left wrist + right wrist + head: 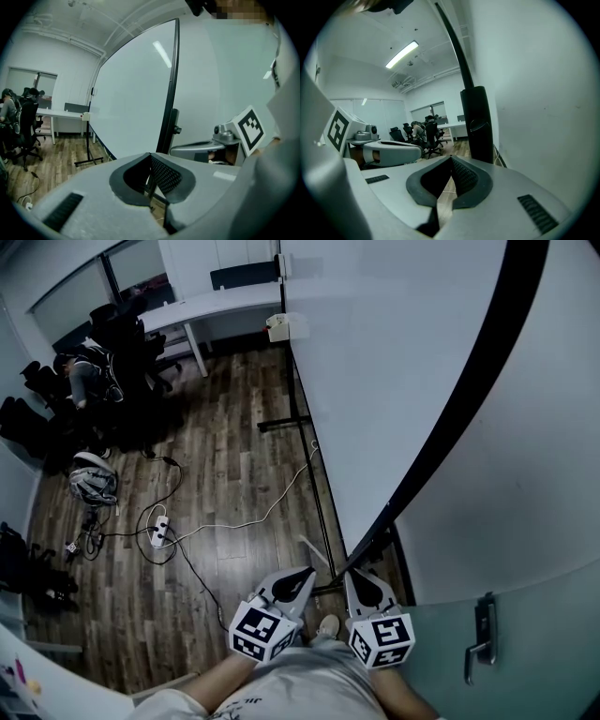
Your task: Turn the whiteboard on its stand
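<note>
Dark wood-plank floor (216, 465) strewn with thin white cables (239, 525); smooth, flat whiteboard (394, 362), black-edged; left gripper (304, 573) and right gripper (360, 577) jaws together, empty.

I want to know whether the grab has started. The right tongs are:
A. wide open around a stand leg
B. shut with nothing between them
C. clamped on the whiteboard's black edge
B: in the right gripper view the right tongs meet pad to pad, with only floor showing past them. The whiteboard's black edge stands beyond their tips.
</note>
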The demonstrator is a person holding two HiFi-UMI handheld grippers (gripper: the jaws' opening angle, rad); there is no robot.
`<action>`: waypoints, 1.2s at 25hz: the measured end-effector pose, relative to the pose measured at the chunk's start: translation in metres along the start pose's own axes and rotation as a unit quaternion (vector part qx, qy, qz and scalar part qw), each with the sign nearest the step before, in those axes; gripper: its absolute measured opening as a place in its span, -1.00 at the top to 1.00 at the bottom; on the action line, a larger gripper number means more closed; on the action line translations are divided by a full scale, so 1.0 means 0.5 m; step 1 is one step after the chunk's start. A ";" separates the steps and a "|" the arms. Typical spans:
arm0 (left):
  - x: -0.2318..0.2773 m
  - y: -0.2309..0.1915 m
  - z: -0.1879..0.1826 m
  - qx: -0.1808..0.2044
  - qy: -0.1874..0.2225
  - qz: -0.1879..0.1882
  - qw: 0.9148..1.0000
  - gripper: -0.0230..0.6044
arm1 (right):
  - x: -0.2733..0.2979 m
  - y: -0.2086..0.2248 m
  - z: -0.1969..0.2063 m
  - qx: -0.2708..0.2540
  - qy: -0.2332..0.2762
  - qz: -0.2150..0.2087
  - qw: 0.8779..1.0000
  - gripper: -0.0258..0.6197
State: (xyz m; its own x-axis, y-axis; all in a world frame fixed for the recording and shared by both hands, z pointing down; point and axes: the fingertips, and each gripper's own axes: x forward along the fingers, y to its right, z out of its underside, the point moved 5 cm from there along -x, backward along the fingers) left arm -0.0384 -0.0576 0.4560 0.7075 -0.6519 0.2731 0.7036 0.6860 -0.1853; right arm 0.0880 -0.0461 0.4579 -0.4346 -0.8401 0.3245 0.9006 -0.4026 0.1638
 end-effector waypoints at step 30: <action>-0.004 -0.016 -0.001 -0.006 0.004 -0.002 1.000 0.90 | 0.019 -0.012 -0.005 0.001 -0.004 -0.003 1.000 0.90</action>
State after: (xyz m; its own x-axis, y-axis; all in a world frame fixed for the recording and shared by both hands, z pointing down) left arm -0.0454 -0.0619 0.4562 0.7048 -0.6578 0.2656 0.7075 0.6791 -0.1956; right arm 0.0785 -0.0529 0.4577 -0.4402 -0.8344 0.3315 0.8979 -0.4070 0.1679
